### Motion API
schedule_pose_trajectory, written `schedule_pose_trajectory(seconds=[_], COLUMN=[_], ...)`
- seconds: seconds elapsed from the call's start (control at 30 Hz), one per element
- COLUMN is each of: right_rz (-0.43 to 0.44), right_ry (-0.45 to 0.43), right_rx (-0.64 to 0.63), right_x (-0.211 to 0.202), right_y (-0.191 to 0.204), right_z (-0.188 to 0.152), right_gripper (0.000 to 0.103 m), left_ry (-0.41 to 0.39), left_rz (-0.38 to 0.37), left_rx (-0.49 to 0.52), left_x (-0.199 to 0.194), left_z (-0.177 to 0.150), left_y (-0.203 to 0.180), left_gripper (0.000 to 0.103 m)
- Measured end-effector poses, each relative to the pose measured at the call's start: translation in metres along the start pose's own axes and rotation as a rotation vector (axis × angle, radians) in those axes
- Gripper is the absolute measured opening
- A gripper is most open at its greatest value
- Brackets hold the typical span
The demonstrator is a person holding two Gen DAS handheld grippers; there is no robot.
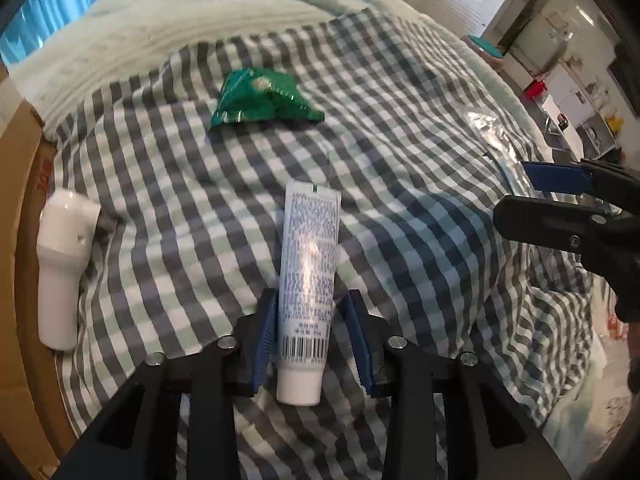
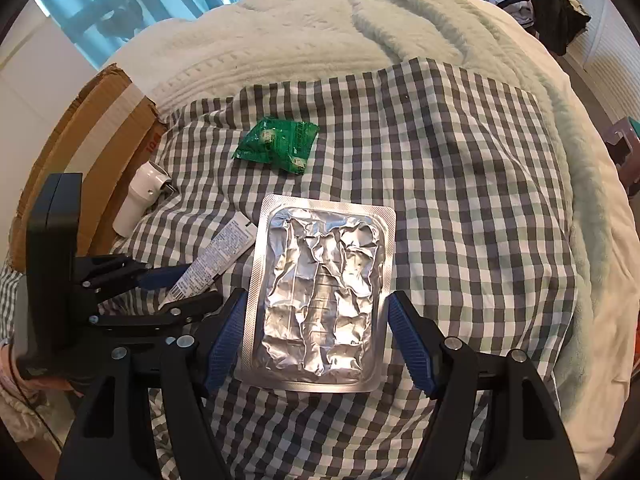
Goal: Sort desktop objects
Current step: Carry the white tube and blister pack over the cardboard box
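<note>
A white tube with small print and a barcode sits cap-first between the blue pads of my left gripper, which is shut on it above the checked cloth. From the right wrist view the same tube sticks out of the left gripper. My right gripper is shut on a crumpled silver blister pack, one pad on each long edge. In the left wrist view the right gripper is at the right edge, with the pack showing beyond it.
A green snack packet lies further back on the cloth. A white handheld device rests against a cardboard box on the left. A pale fleece blanket lies behind, with room clutter at the far right.
</note>
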State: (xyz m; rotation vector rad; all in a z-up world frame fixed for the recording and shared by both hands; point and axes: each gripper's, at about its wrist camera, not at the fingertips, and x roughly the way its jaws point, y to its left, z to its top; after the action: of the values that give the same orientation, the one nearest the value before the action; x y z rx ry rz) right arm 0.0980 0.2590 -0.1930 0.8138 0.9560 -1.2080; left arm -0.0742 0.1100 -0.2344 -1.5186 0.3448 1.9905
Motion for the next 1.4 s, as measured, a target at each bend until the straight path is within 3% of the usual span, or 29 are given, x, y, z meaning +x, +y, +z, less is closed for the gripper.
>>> schedule_pose_trajectory(seconds=[0.23,0.5,0.63,0.87,1.0,1.13,1.4], right_rz=[0.017,0.057,0.087,0.182,0.216,0.243,0.294], right_ry=[-0.016,-0.141,-0.202,-0.242,-0.234,-0.221,-0.188], right_rx=[0.009,-0.074,-0.130,-0.261,-0.342,-0.395,-0.379], right_x=[-0.004,-0.057,-0.084,-0.101,-0.093,-0.079,-0.041], right_y=[0.000,0.043,0.078,0.169,0.222,0.264,0.306], right_z=[0.005,0.033,0.052,0.074,0.081,0.086,0.102], right_gripper=[0.070,0.070,0.070,0.070,0.070,0.070,0.071], left_ry=[-0.076,-0.256,-0.325,-0.413,-0.402,-0.375,-0.360], left_rz=[-0.070,-0.097,-0.047,0.116,0.216,0.246,0.325], left_rx=[-0.084,-0.193,-0.235,-0.342,-0.422,-0.474,-0.516], left_x=[-0.029,-0.114,-0.153,-0.203,-0.207,-0.201,-0.202], left_z=[0.002,0.023,0.026,0.010,-0.015,-0.037,-0.069], left_y=[0.017,0.036,0.056,0.124,0.166,0.189,0.224], left_gripper=[0.024,0.024,0.024,0.024,0.024,0.024,0.026])
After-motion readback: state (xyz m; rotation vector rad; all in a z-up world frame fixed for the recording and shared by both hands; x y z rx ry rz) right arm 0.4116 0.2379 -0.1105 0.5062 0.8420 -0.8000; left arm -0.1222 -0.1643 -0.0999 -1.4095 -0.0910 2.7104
